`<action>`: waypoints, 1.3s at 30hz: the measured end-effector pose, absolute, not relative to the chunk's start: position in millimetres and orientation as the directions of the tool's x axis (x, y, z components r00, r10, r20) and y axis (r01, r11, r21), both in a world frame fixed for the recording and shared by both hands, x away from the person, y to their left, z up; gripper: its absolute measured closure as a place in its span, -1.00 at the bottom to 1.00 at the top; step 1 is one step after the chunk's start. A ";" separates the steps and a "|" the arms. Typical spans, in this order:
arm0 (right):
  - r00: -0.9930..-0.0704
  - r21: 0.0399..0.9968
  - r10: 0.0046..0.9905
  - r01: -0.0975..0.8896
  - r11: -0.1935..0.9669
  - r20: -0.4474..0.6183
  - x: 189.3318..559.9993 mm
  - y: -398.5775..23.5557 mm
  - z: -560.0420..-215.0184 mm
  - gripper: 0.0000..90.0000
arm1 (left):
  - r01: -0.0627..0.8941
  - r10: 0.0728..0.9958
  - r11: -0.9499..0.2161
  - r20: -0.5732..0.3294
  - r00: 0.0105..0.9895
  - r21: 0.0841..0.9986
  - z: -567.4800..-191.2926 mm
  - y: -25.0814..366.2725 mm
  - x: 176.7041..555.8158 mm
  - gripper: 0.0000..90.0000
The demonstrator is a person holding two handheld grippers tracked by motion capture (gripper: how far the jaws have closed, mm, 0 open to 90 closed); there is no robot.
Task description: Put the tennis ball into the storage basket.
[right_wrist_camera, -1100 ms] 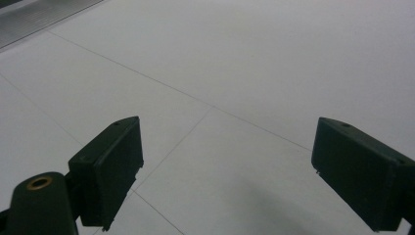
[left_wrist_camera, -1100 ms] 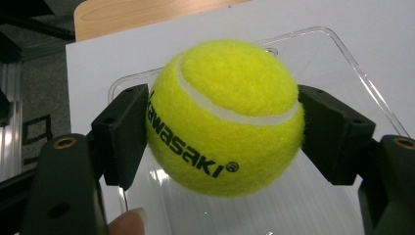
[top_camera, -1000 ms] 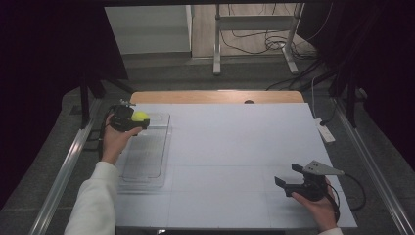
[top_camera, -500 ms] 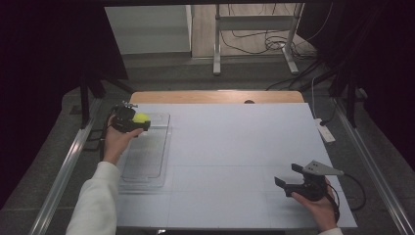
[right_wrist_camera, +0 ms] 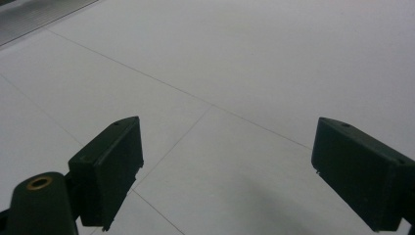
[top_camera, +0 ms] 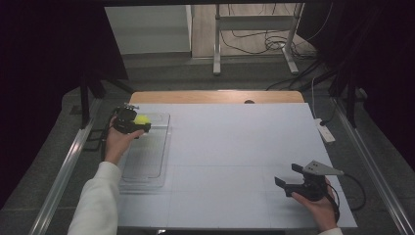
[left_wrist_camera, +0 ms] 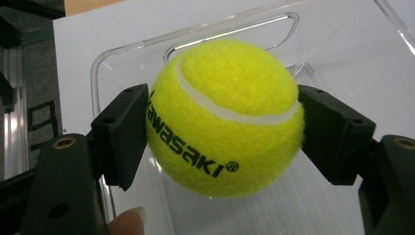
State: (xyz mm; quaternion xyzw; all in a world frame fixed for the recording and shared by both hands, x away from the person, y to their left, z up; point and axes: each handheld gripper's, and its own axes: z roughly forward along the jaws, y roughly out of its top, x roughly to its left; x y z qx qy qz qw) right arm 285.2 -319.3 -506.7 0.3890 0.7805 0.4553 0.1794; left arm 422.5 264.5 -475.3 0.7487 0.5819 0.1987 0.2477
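A yellow tennis ball (top_camera: 142,119) with black lettering hangs over the far end of a clear plastic tray (top_camera: 147,161) at the table's left. My left gripper (top_camera: 138,122) is shut on it. In the left gripper view the ball (left_wrist_camera: 222,117) sits squeezed between both black pads, above the tray's far rim (left_wrist_camera: 230,32). My right gripper (top_camera: 286,183) rests near the table's front right, open, in a hand. In the right gripper view its fingers (right_wrist_camera: 110,166) stand wide apart over bare white tabletop, with nothing between them (right_wrist_camera: 240,176).
The white table (top_camera: 235,147) has a wooden strip along its far edge. A white power strip (top_camera: 324,131) lies at the right edge. Metal rails run along both sides, and stand legs and cables sit on the floor beyond.
The left gripper with the ball has shifted very slightly over the tray's far end. The right gripper has stayed still.
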 end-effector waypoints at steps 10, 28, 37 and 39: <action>-0.632 0.851 0.771 0.444 0.282 0.074 285.2 -319.6 -506.9 -0.73 | 0.785 0.969 -0.210 0.019 0.245 0.583 -480.7 263.0 425.6 -0.44; -0.632 0.850 0.772 0.445 0.283 0.074 285.3 -319.5 -507.4 -0.73 | 0.805 0.967 -0.225 0.028 0.252 0.549 -491.7 258.7 430.1 -0.44; -0.632 0.850 0.772 0.444 0.283 0.073 285.4 -319.5 -507.4 -0.74 | 0.813 0.969 -0.228 0.040 0.245 0.536 -497.1 259.8 430.7 -0.45; -0.632 0.848 0.772 0.446 0.286 0.072 285.3 -319.6 -507.3 -0.74 | 0.816 0.968 -0.231 0.043 0.247 0.530 -498.2 260.1 430.8 -0.45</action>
